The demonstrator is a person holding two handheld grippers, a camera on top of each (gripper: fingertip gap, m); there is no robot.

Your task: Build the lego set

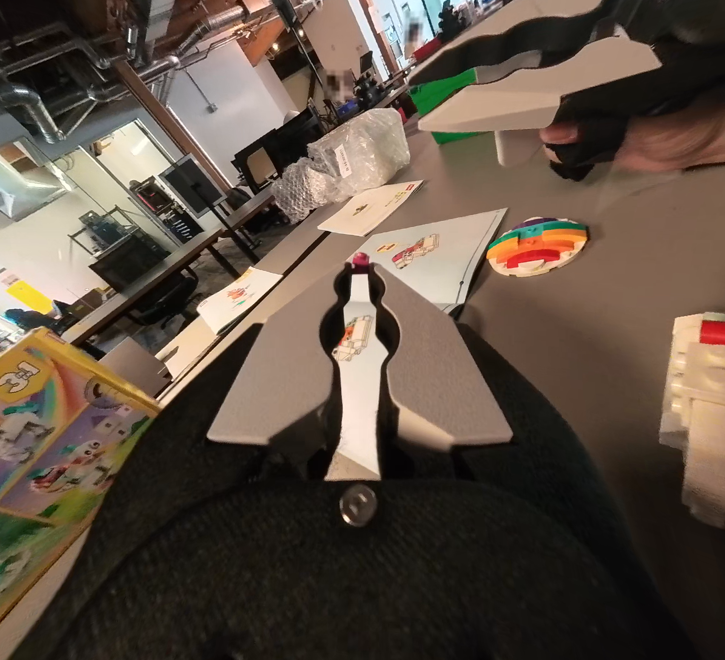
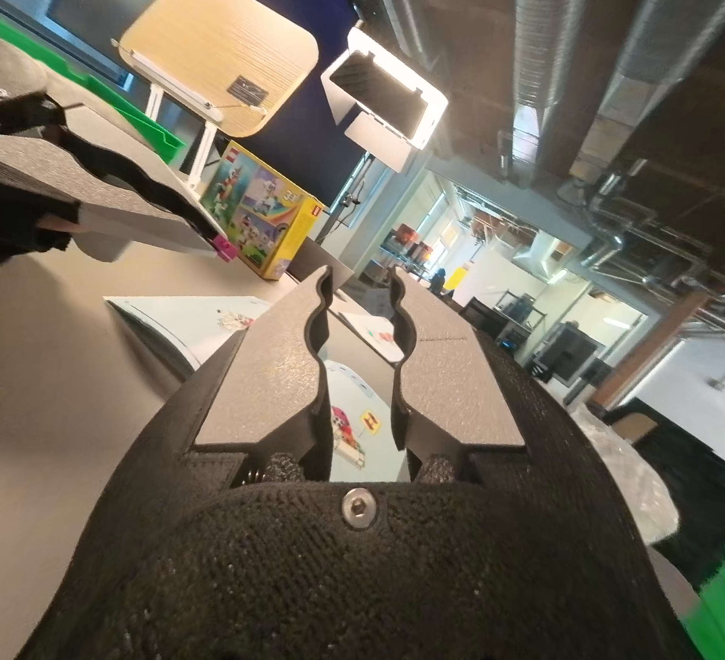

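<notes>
Left tool (image 1: 361, 266) clenched on a small magenta brick (image 1: 361, 261) at its fingertips, held above the grey counter (image 1: 588, 288). Right tool (image 2: 361, 276) released, jaws apart and empty, raised over the open instruction booklet (image 1: 439, 248). A round rainbow-layered assembly (image 1: 537, 244) lies just beside the booklet; the yellow set box (image 2: 263, 225) stands well apart.

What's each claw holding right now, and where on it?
Left claw pinches a small magenta brick by its sides at the very fingertips. Right claw is open and holds nothing.
</notes>
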